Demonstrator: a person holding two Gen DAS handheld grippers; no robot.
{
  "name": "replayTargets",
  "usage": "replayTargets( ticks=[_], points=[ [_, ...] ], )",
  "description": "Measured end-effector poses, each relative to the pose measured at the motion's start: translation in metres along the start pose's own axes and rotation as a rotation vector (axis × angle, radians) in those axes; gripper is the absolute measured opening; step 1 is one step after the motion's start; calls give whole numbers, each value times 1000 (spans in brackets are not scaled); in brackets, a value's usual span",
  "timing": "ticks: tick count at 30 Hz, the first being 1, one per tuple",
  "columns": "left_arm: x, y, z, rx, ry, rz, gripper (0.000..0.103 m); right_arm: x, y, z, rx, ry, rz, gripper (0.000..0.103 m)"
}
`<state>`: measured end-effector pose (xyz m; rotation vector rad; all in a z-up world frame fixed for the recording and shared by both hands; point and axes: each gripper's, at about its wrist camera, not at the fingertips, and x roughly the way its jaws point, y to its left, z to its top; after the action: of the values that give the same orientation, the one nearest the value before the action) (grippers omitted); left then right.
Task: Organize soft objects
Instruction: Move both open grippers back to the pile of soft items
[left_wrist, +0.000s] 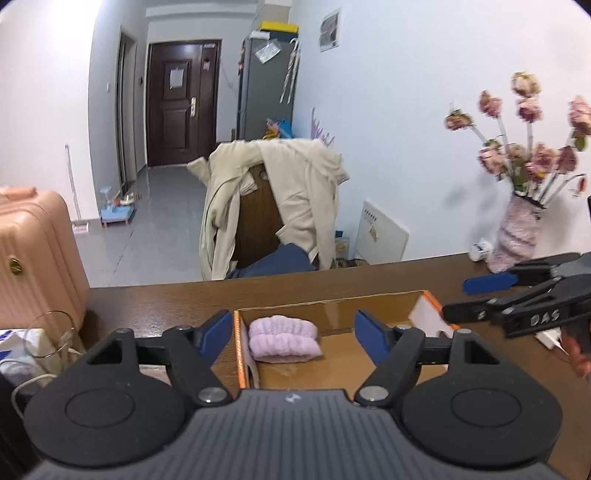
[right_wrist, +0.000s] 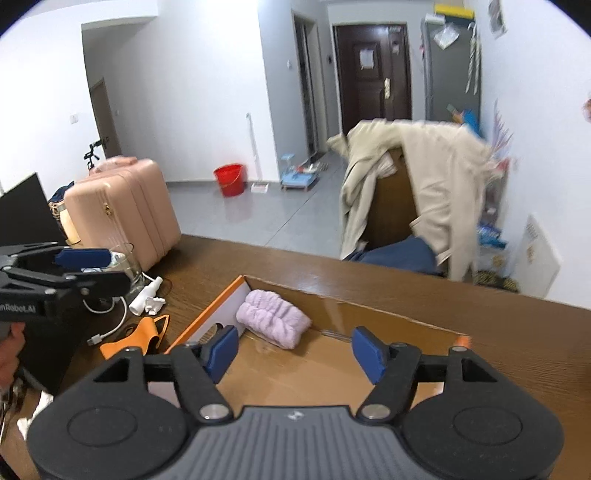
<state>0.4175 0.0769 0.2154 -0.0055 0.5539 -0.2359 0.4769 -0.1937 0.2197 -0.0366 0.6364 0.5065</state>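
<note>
A folded lilac towel (left_wrist: 282, 338) (right_wrist: 273, 317) lies in the left end of an open cardboard box (left_wrist: 332, 306) (right_wrist: 369, 314) with an orange rim, on the brown table. My left gripper (left_wrist: 293, 334) hovers over the box, open, its blue pads wide apart and clear of the towel. My right gripper (right_wrist: 295, 349) is also open above the box with nothing between its fingers. Each gripper shows in the other's view: the right gripper (left_wrist: 480, 295) at the right edge, the left gripper (right_wrist: 92, 266) at the left edge. An orange cloth item (right_wrist: 140, 336) lies on the table left of the box.
A glass beaker (right_wrist: 127, 266), a white cable (right_wrist: 110, 330) and a small white bottle (right_wrist: 146, 293) crowd the table's left end. A vase of pink flowers (left_wrist: 517, 236) stands at the far right. Beyond the table are a pink suitcase (right_wrist: 122, 206) and a coat-draped chair (left_wrist: 280, 199).
</note>
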Motion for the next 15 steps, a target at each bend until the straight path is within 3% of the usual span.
replayTargets(
  ticks=[7,15],
  points=[
    [-78,-41,-20,23,-71,7,92,-106,-5,-34,-6,-112,-36,85],
    [-133,-89,-63,19,-179,47,100,-179,-11,-86,-19,-233,-56,87]
  ],
)
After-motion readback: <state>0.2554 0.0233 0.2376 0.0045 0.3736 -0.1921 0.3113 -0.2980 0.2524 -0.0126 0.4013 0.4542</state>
